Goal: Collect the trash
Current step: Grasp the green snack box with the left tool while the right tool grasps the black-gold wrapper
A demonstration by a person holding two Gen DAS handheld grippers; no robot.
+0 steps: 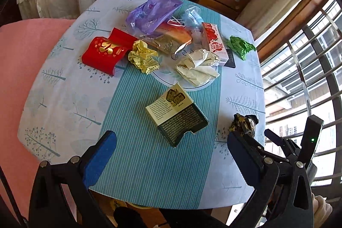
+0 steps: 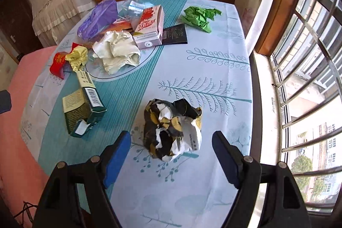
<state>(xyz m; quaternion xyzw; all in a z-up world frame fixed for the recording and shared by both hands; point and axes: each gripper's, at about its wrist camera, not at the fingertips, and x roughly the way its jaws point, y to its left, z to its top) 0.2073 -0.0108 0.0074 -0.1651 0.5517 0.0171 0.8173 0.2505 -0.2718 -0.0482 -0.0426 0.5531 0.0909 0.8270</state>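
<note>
Right wrist: right hand-held gripper [image 2: 171, 155] wide, empty, crumpled black wrapper [image 2: 172, 129] between fingers, untouched.

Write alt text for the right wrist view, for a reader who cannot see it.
The open right gripper hangs over a crumpled black, gold and white wrapper on a tree-print tablecloth, touching nothing. Left of the wrapper lies a dark green carton; farther back sit crumpled white paper, a pink carton and crumpled green paper.

blue tree-print tablecloth [image 2: 213, 69], green crumpled paper [image 2: 199, 17], red envelope [image 1: 105, 50].
</note>
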